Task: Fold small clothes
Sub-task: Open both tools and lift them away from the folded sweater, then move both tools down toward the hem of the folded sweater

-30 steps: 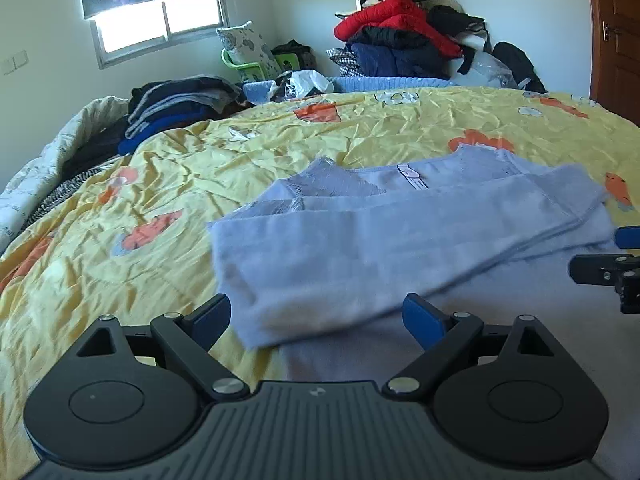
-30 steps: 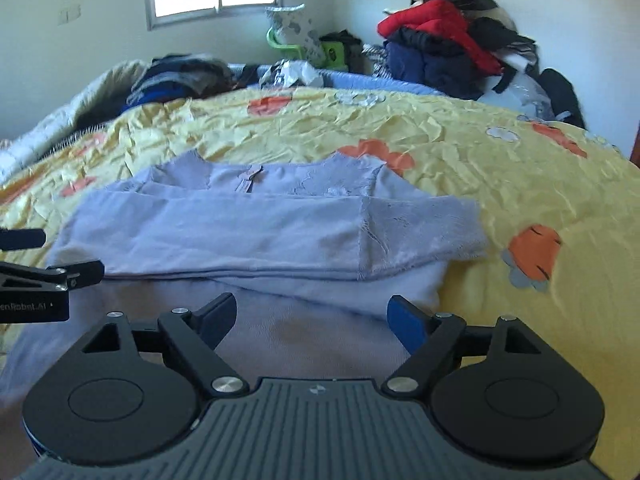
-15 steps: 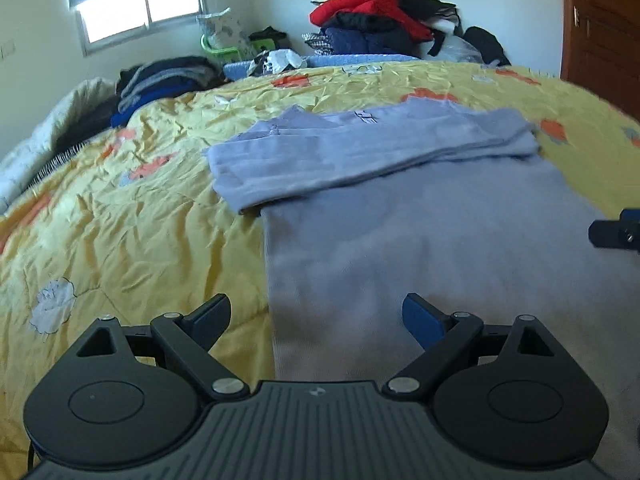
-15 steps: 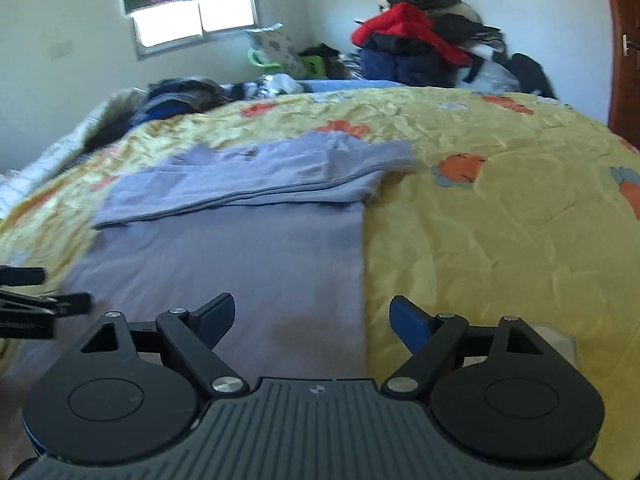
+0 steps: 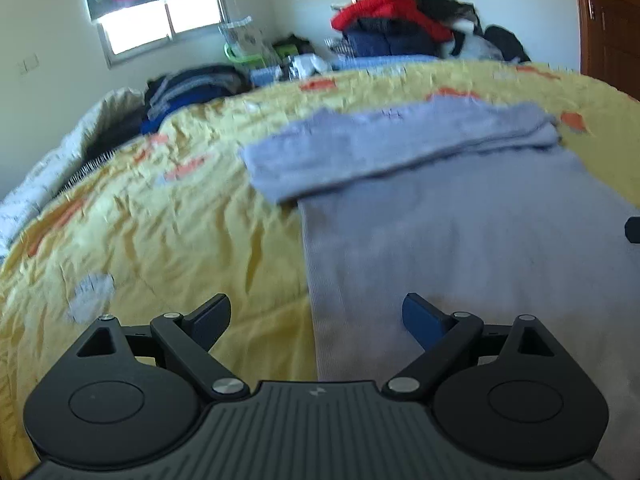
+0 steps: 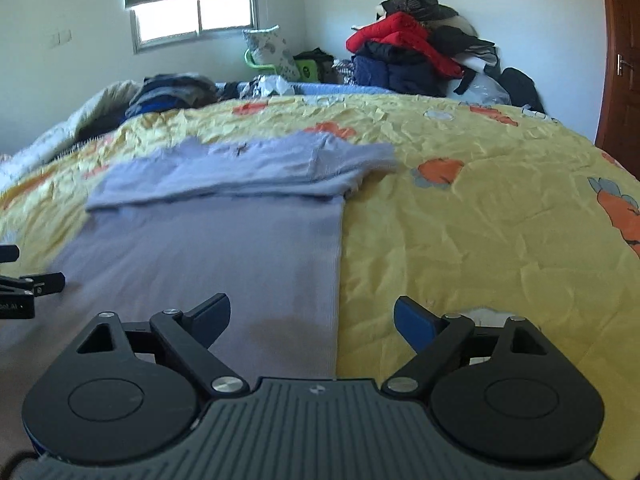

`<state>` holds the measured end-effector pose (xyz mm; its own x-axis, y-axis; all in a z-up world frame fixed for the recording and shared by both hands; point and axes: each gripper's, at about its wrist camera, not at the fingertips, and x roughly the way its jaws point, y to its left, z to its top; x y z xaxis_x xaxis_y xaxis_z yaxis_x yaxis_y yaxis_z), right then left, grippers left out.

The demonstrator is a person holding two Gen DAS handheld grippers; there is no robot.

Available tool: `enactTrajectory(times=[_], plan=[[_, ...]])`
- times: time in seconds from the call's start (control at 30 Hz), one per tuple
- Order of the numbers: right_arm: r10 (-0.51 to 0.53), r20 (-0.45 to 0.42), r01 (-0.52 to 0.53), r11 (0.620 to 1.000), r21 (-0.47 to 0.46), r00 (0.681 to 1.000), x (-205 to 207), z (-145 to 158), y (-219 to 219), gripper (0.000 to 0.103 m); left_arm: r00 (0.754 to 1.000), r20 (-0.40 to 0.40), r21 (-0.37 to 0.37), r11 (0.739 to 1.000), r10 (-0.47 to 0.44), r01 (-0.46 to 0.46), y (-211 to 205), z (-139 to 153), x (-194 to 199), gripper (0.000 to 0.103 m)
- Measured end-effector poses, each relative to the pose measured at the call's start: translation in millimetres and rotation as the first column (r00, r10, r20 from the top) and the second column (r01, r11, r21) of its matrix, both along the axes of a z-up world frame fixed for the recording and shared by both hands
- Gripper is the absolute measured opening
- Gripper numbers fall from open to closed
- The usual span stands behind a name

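A light lavender long-sleeved top [image 5: 460, 220] lies flat on the yellow bedspread [image 5: 160, 240], its sleeves folded across the chest at the far end. It also shows in the right wrist view [image 6: 208, 248]. My left gripper [image 5: 316, 320] is open and empty, straddling the top's near left edge. My right gripper [image 6: 312, 320] is open and empty, straddling the top's near right edge. The left gripper's tip shows at the left edge of the right wrist view [image 6: 24, 284].
Piles of clothes lie at the far side: red and dark jackets [image 6: 408, 52] at the back right, dark folded garments [image 6: 172, 92] at the back left. A wooden door [image 6: 624, 60] stands at the right. A window [image 6: 196, 20] is behind the bed.
Both grippers have pulled back from the folded sleeves toward the near hem of the top and stayed open. The top now looks farther away in both views.
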<state>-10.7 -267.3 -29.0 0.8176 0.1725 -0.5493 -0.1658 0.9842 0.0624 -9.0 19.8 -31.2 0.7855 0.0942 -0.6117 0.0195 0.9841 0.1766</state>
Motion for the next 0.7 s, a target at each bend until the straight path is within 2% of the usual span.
enactTrajectory(times=[0.1, 0.2, 0.33, 0.4, 0.57, 0.7], plan=[[-0.027, -0.032, 0.028, 1.000, 0.015, 0.999, -2, -3, -4, 0.091, 0.999, -0.009, -0.054, 0.997, -0.052, 0.051, 8, 7, -11, 0.094], [-0.011, -0.024, 0.012, 1.000, 0.028, 1.000, -12, 3, -8, 0.091, 0.995, -0.019, -0.088, 0.991, -0.098, 0.096, 21, 14, -24, 0.094], [0.006, 0.014, -0.006, 0.999, -0.041, 1.000, -36, 10, -13, 0.091, 0.986, -0.061, -0.171, 0.975, -0.157, 0.144, 41, 17, -44, 0.094], [0.033, 0.013, -0.033, 0.999, -0.014, 0.999, -46, 11, -20, 0.091, 0.976, -0.100, -0.204, 0.964, -0.194, 0.171, 49, 17, -52, 0.094], [0.088, -0.013, -0.087, 0.995, 0.055, 0.996, -69, 8, -38, 0.091, 0.953, -0.153, -0.197, 0.953, -0.262, 0.230, 51, 16, -69, 0.094], [0.121, -0.042, -0.115, 0.987, 0.110, 0.992, -79, 9, -48, 0.091, 0.931, -0.180, -0.265, 0.927, -0.317, 0.264, 50, 13, -75, 0.094]])
